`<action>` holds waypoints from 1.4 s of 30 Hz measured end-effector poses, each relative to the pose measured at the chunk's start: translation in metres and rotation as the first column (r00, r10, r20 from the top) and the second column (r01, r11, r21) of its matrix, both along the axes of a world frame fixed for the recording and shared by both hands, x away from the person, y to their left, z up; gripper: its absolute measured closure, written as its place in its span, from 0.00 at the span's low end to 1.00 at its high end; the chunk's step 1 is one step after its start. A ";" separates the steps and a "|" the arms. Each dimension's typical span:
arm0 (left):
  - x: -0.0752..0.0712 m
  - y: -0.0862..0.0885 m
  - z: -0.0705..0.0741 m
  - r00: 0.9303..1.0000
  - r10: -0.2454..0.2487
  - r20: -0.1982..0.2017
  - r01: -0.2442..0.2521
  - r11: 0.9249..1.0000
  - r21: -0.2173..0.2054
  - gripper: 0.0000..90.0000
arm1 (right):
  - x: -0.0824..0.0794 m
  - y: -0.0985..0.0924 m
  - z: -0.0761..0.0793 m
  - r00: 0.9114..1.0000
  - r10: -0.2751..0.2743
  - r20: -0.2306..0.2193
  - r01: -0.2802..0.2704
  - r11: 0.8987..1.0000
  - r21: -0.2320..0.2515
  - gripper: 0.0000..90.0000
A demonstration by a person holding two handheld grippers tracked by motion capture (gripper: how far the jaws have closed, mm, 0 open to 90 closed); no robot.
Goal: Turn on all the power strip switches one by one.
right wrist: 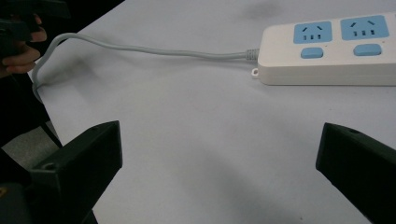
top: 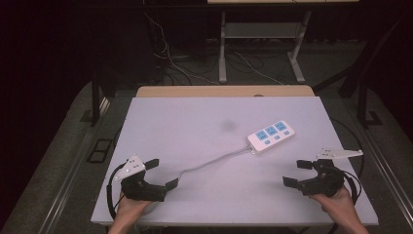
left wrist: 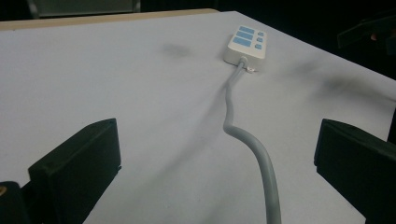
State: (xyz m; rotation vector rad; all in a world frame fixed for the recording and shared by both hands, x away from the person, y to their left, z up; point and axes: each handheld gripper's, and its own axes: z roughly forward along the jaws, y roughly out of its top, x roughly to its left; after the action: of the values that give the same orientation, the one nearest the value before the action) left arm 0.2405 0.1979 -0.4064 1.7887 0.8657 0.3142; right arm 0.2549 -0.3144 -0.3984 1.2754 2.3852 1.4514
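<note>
White power strip [top: 271, 136] with blue sockets, flat on table right of centre, grey cord [top: 209, 162] trailing toward near-left edge.

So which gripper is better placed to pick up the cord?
Left, probably. The cord runs between the open jaws of the left gripper. The right gripper, also open, faces bare table short of the power strip.

No readable text, labels or numbers anywhere.
</note>
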 end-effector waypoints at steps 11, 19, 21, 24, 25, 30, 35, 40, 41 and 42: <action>0.000 0.000 -0.001 1.000 -0.002 -0.005 0.002 1.000 0.002 0.00 | 0.009 -0.001 0.012 1.000 0.024 -0.003 -0.024 0.999 -0.028 0.00; 0.000 -0.001 -0.002 1.000 -0.007 -0.005 0.007 1.000 0.004 0.00 | 0.017 0.002 0.020 0.999 0.043 -0.011 -0.043 0.998 -0.044 0.00; 0.000 -0.001 -0.002 1.000 -0.007 -0.006 0.008 1.000 0.003 0.00 | 0.018 0.002 0.020 0.999 0.046 -0.008 -0.046 0.998 -0.049 0.00; 0.000 -0.001 -0.002 1.000 -0.008 -0.008 0.008 1.000 0.003 0.00 | 0.022 0.003 0.024 0.999 0.048 -0.007 -0.049 0.997 -0.059 0.00; 0.000 -0.002 -0.002 1.000 -0.008 -0.008 0.008 1.000 0.003 0.00 | 0.023 0.004 0.025 0.999 0.051 -0.004 -0.051 0.997 -0.061 0.00; 0.000 -0.002 -0.002 1.000 -0.008 -0.009 0.008 1.000 0.005 0.00 | 0.031 0.005 0.031 0.998 0.062 -0.005 -0.062 0.995 -0.077 0.00; 0.000 -0.001 -0.002 1.000 -0.007 -0.008 0.007 1.000 0.005 0.00 | 0.041 0.006 0.035 0.998 0.069 -0.012 -0.070 0.994 -0.087 0.00; 0.000 -0.001 -0.002 1.000 -0.006 -0.010 0.006 1.000 0.006 0.00 | 0.052 0.008 0.040 0.997 0.081 -0.014 -0.082 0.990 -0.115 0.00; 0.000 -0.001 -0.002 1.000 -0.006 -0.009 0.006 1.000 0.006 0.00 | 0.053 0.009 0.041 0.997 0.081 -0.015 -0.083 0.990 -0.117 0.00; 0.000 -0.001 -0.002 1.000 -0.007 -0.010 0.007 1.000 0.006 0.00 | 0.055 0.009 0.041 0.996 0.084 -0.015 -0.085 0.989 -0.123 0.00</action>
State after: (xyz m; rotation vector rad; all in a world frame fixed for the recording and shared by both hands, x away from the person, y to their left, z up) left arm 0.2400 0.1973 -0.4086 1.7992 0.8663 0.3043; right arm 0.3103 -0.3050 -0.3571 1.1691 2.5202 1.2975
